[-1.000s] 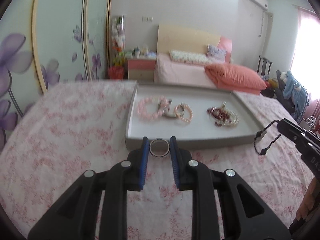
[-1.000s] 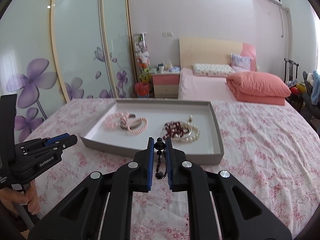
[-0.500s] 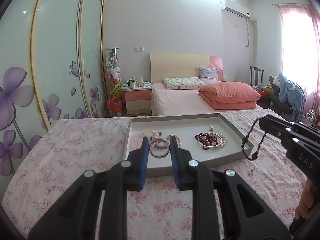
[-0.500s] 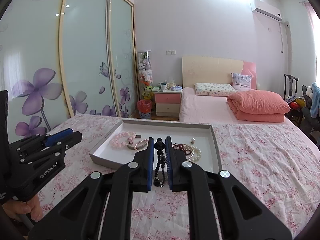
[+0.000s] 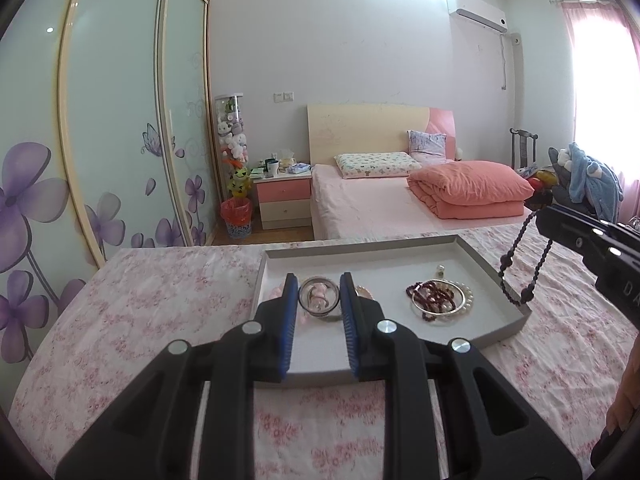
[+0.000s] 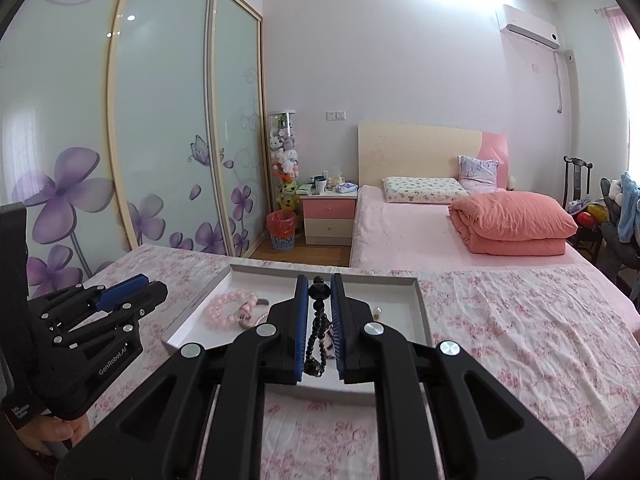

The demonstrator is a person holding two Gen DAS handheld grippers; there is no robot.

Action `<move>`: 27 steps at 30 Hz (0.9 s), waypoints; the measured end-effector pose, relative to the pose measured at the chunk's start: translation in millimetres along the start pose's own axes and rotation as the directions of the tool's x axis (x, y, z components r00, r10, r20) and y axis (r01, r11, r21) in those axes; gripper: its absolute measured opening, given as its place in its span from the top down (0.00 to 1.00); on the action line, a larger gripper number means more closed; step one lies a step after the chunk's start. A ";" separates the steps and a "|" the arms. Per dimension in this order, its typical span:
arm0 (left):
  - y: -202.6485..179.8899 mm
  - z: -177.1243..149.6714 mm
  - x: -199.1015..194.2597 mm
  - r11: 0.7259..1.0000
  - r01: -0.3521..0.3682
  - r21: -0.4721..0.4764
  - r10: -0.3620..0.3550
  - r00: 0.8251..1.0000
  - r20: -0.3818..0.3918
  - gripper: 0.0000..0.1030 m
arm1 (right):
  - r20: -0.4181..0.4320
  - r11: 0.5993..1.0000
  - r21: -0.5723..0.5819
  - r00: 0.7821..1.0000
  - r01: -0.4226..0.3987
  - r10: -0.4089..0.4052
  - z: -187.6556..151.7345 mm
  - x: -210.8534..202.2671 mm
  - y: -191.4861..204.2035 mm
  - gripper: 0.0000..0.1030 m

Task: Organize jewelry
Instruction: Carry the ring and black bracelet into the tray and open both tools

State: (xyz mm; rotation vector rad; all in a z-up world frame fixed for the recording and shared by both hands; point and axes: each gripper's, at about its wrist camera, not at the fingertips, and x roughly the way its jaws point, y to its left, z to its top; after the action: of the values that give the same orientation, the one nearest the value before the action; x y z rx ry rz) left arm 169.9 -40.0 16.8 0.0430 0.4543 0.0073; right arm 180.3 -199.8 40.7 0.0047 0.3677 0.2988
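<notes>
Two wrist fisheyes, side by side, both facing the far wall.

The left wrist camera looks forward and slightly down along its jaws over the floral bedspread [image 5: 132, 312], with the grey tray [image 5: 516, 316] close at 12 o'clock and the right gripper [image 5: 544, 220] entering at 3 o'clock. The right wrist camera faces the same way, with the tray [image 6: 422, 312] near at 12 o'clock and the left gripper [image 6: 152, 286] at 9 o'clock. Both share the tray, the far bed [image 5: 360, 208] and the wardrobe doors [image 6: 168, 120].
</notes>
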 end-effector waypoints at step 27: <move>-5.2 9.5 112.8 0.990 0.108 -0.091 -0.122 0.978 -0.170 0.76 | -0.167 0.991 0.135 0.985 -0.016 0.038 -9.7 102.5 -24.1 0.65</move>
State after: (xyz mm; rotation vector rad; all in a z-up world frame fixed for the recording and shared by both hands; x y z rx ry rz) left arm 275.5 -43.6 -24.3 -0.0647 0.6314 -0.0852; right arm 274.9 -193.8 -6.0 0.1158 0.5564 0.3022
